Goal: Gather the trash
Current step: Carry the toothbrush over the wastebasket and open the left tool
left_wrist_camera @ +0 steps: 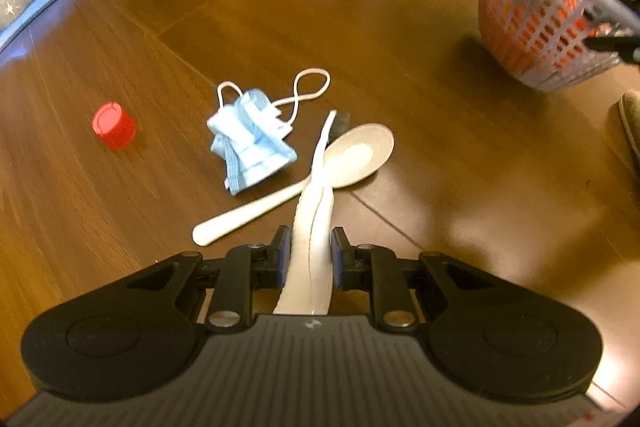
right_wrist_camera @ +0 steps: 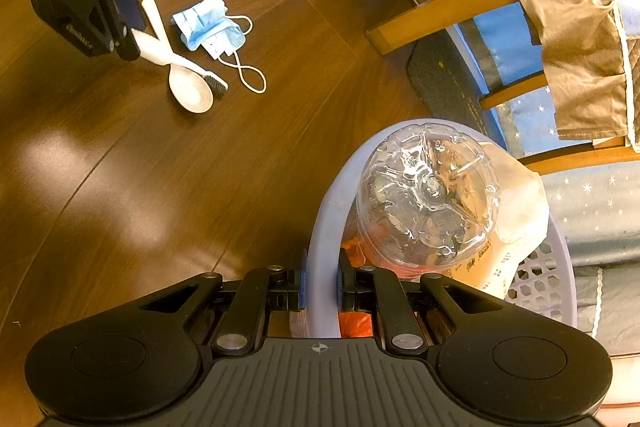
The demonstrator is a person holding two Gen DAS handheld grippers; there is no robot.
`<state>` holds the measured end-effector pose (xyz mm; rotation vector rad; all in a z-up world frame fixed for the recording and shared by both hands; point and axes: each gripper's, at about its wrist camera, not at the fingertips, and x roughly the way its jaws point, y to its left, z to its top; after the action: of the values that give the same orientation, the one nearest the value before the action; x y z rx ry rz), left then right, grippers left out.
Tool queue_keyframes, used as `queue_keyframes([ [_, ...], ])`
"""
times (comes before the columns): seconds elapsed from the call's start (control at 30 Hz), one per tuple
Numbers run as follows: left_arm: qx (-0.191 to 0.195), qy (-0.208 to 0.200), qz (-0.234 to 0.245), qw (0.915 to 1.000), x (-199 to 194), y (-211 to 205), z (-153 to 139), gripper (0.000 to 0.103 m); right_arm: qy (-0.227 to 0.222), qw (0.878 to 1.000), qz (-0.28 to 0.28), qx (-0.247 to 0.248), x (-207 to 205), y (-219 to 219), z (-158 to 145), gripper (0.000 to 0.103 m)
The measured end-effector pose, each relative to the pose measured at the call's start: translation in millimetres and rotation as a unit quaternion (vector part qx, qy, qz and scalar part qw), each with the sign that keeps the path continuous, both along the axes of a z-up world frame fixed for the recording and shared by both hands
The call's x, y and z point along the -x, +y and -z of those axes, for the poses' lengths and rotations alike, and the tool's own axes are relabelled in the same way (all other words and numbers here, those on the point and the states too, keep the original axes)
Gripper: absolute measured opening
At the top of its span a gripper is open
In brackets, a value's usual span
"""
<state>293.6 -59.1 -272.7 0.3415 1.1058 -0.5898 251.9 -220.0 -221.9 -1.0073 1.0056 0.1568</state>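
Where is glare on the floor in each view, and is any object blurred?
Left wrist view: a broad glare patch on the floor right of the spoon; the basket is smeared at the edge. Right wrist view: glare at left; straight chair rails bend near the rim.

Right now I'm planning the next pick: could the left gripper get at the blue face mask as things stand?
Probably not yet. The left gripper is shut on the toothbrush, so its jaws are occupied. The face mask lies uncovered on the floor just ahead, so the way looks free once the toothbrush is dropped off.
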Motion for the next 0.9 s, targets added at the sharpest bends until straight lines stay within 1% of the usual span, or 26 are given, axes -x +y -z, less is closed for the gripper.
queue_keyframes([
  [0.13, 0.009, -0.008, -0.006, 0.9999, -2.6, -0.1, -16.0, 0.017, -0.001, 1.0, 0.002, 0.0, -1.1, -0.7, -0.4, 0.01],
  [0.53, 0.03, -0.025, -0.015, 0.9991, -13.0, -0.2, -39.2, 0.017, -0.001, 1.0, 0.001, 0.0, -1.7, -1.1, -1.0, 0.01],
  [0.73, 0.039, -0.036, -0.02, 0.9984, -19.6, 1.4, -66.1, 0.017, 0.0, 1.0, -0.001, 0.002, -1.6, -1.0, -0.5, 0.01],
  [0.9, 0.048, -0.053, -0.009, 0.9974, -22.4, -1.9, -97.4, 0.017, 0.004, 1.0, -0.005, 0.005, -2.0, 0.8, 0.3, 0.01],
])
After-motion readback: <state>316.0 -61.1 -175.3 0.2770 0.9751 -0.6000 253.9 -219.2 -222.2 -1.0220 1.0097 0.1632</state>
